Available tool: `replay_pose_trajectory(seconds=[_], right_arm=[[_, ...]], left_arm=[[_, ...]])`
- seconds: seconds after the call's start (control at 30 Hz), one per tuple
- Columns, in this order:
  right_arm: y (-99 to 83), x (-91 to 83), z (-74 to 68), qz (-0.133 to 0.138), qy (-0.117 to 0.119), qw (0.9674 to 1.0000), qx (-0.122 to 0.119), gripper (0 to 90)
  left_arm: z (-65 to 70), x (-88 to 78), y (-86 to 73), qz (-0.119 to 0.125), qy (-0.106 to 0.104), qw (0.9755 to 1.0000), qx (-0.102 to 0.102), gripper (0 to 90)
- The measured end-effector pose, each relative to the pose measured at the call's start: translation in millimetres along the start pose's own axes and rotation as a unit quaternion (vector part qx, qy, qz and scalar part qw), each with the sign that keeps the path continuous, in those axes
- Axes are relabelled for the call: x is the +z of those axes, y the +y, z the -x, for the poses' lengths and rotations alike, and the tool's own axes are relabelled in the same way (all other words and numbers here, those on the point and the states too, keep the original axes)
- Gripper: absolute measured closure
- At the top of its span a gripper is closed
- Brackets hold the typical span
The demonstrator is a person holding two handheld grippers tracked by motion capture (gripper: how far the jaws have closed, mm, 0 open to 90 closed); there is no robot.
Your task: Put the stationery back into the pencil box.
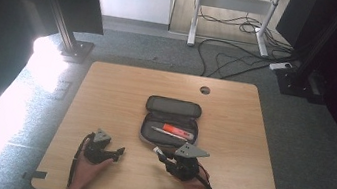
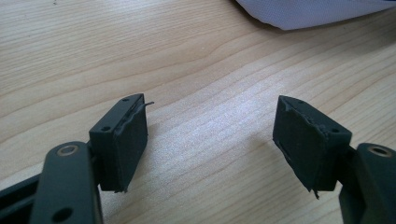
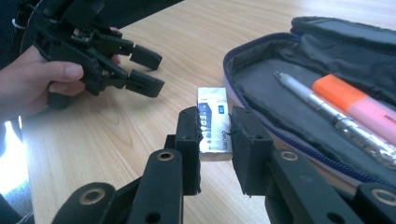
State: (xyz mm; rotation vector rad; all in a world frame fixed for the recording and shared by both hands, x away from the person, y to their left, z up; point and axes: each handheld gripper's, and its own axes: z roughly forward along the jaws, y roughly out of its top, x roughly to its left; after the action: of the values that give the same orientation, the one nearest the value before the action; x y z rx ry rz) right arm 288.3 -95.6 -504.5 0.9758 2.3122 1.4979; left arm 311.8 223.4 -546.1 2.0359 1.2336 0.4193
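A dark pencil case point(image 1: 173, 106) lies unzipped in the middle of the wooden table point(image 1: 231, 134), and its lining point(image 3: 275, 100) faces me. Inside rest a silver pen point(image 3: 317, 105) and an orange-and-pink highlighter point(image 3: 359, 105). My right gripper point(image 3: 215, 123) is shut on a small white eraser with a blue sleeve point(image 3: 214, 126), held just off the case's near left corner; from above the eraser point(image 1: 156, 149) is a pale tip at the right gripper point(image 1: 158, 151). My left gripper point(image 2: 212, 112) stands open over bare wood, left of the case point(image 1: 120, 152), nothing between its pads.
A pale fabric edge point(image 2: 317, 11) shows at the top right of the left gripper view. A round cable hole point(image 1: 205, 90) sits near the table's far edge. Beyond the table are floor cables point(image 1: 232, 58) and a desk frame point(image 1: 196, 13). A hand point(image 3: 32, 79) holds the left gripper.
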Motion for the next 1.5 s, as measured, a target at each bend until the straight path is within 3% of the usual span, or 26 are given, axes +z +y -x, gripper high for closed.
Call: replay_pose_trajectory(seconds=[0.93, 1.5], right_arm=[[12.7, 8.3, 21.7, 0.01, -0.016, 0.9998, 0.007, 72.6], [27.1, 30.2, 35.8, -0.003, -0.023, 0.9997, 0.006, 72.5]], left_arm=[[-0.1, -0.1, 0.0, 0.0, 0.0, 1.0, 0.0, 26.9], [-0.4, -0.2, 0.0, 0.0, -0.001, 1.0, 0.0, 26.9]])
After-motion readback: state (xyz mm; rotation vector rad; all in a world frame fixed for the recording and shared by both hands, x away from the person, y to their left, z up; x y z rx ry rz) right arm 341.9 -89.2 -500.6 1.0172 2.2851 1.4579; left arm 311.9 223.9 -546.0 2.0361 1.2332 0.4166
